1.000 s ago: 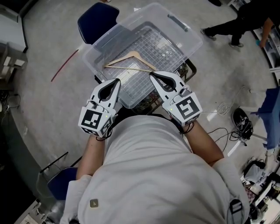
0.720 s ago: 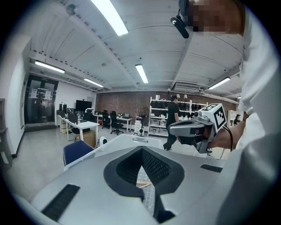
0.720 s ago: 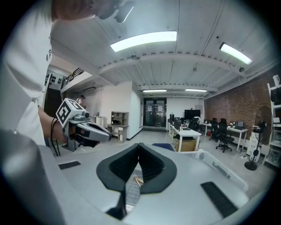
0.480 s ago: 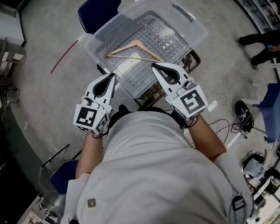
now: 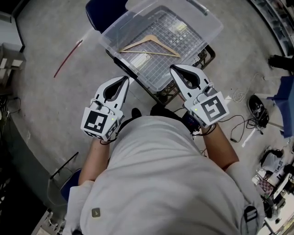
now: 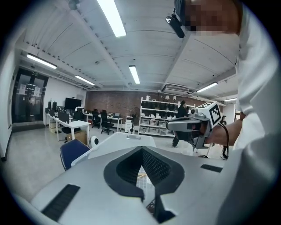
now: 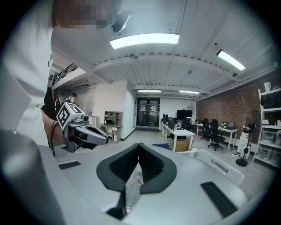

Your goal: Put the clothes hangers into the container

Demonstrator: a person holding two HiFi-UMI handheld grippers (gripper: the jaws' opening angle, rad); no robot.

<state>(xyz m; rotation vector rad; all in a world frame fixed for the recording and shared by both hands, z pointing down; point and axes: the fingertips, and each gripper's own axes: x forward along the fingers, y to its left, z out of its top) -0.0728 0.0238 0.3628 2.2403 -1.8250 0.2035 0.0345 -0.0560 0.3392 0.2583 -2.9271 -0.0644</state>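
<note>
Head view: hanger inside container

One wooden clothes hanger is counted, and one clear container, both in the upper middle of the head view. Two grippers are counted below them: the left gripper and the right gripper. Two blue chairs are seen, one chair at the top edge and another chair at the lower left. One red rod is counted on the floor at the upper left.
</note>
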